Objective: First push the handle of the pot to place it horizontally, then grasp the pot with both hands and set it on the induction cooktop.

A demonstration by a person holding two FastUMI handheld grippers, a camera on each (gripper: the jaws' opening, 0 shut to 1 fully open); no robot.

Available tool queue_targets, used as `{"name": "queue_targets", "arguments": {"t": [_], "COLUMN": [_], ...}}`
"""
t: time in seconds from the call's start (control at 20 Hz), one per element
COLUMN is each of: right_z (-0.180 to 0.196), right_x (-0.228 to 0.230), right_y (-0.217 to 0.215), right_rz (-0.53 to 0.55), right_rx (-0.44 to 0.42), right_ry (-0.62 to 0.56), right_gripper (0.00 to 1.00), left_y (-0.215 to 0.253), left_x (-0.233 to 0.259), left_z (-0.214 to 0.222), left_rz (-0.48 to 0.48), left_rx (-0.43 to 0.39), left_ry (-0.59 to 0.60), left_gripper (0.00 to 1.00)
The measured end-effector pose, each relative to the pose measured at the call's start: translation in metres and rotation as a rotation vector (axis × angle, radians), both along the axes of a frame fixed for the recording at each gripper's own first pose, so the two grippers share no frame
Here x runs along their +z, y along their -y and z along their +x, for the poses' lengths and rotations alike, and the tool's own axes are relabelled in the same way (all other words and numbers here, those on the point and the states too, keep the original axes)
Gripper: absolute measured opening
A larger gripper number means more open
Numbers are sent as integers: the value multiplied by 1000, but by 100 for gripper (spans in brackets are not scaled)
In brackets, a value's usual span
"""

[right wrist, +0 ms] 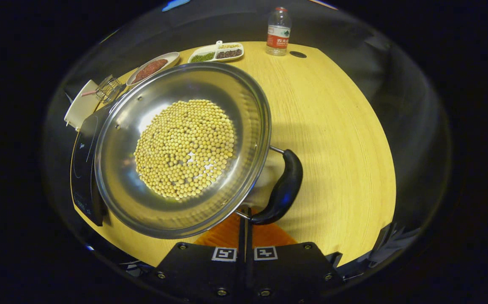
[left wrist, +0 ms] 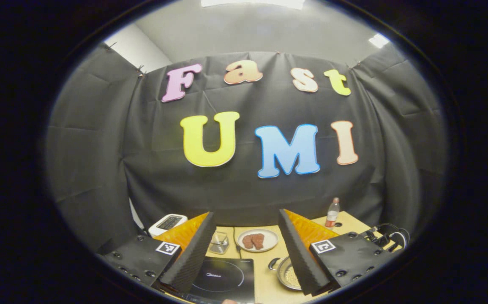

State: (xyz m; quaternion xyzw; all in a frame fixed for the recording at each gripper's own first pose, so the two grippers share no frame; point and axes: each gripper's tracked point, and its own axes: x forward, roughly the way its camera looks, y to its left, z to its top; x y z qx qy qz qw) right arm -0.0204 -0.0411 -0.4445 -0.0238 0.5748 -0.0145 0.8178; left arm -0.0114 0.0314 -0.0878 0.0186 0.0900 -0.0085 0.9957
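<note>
Pot (right wrist: 184,147) of beans on the desk (right wrist: 332,126), just right of the cooktop (right wrist: 84,169) and hiding part of it. Right claw (right wrist: 245,219) closed beside the pot's handle (right wrist: 284,188); contact unclear. Left claw (left wrist: 248,253) open.

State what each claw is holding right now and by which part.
Left claw: open, holding nothing. Right claw: its fingers are together, with its tip at the pot's black side handle; whether it pinches anything cannot be told.
</note>
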Motion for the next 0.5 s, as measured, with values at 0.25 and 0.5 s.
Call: {"name": "queue_targets", "arguments": {"t": [0.25, 0.5], "right_z": [28, 56], "right_x": [5, 8], "right_y": [21, 32], "right_rz": [-42, -88], "right_rx": [1, 44], "right_ry": [31, 52], "right_gripper": [1, 1], "left_y": [16, 28], "left_x": [-33, -49], "left_z": [6, 16], "left_rz": [-31, -22], "left_rx": [-49, -79], "left_ry": [-41, -65], "left_gripper": [96, 95]}}
